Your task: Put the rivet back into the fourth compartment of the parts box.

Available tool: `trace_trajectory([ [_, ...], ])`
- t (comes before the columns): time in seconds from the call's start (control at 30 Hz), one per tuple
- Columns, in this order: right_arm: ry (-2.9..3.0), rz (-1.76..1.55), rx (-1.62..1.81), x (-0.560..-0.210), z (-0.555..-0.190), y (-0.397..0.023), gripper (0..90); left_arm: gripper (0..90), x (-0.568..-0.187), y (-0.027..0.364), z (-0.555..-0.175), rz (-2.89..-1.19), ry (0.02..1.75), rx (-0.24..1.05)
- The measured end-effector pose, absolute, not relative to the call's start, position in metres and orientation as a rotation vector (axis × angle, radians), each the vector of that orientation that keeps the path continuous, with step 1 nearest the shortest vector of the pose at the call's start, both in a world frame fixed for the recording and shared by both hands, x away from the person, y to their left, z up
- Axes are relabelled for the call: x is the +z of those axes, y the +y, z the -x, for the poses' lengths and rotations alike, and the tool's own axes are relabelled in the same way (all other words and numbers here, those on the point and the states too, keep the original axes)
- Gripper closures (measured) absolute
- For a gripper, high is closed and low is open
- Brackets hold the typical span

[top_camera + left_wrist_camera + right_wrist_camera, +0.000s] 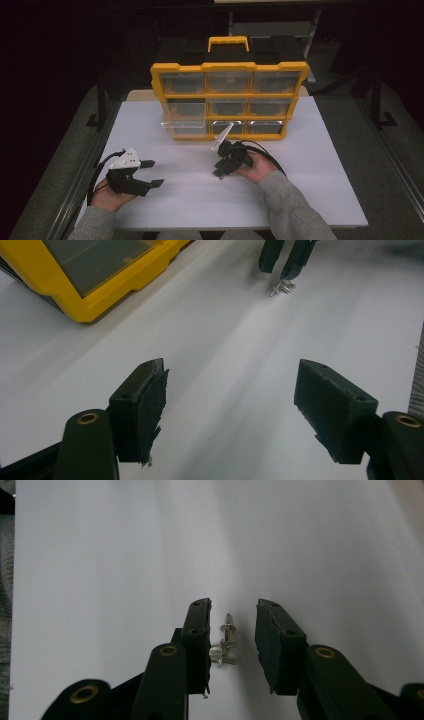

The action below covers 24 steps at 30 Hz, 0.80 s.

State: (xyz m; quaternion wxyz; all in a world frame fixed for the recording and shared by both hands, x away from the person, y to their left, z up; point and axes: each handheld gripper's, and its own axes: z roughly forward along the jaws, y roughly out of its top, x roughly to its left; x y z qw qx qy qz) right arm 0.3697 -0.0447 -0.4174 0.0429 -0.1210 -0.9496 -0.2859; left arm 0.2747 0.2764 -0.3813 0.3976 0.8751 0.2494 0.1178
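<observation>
both tools low: right tool (232, 625) tipped down astride rivets (226, 642).

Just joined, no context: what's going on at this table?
A person holds a two-jaw gripper in each hand at a white table. The right gripper is lowered over two small silver metal fasteners lying on the table, its jaws straddling them with a gap still visible on one side. The left gripper rests open and empty near the table's left front. A yellow plastic organizer case with clear drawers stands behind.
</observation>
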Motion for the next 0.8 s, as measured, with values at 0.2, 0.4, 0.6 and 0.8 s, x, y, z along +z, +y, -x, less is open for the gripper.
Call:
trace_trajectory([
  [0.2, -2.912, 0.357, -0.837, -0.425, -0.371, -0.038, 67.2, 28.7, -0.381, 0.277, -0.275, -2.212, 0.632, 0.297],
  [0.4, -2.922, 0.353, -0.803, -0.428, -0.369, -0.035, 71.5, 28.7, -0.382, 0.276, -0.276, -2.212, 0.623, 0.296],
  [0.6, -2.927, 0.358, -0.774, -0.429, -0.368, -0.033, 75.8, 28.7, -0.381, 0.276, -0.276, -2.205, 0.627, 0.295],
  [0.8, -2.937, 0.344, -0.769, -0.427, -0.368, -0.034, 79.8, 28.7, -0.381, 0.275, -0.276, -2.212, 0.62, 0.291],
])
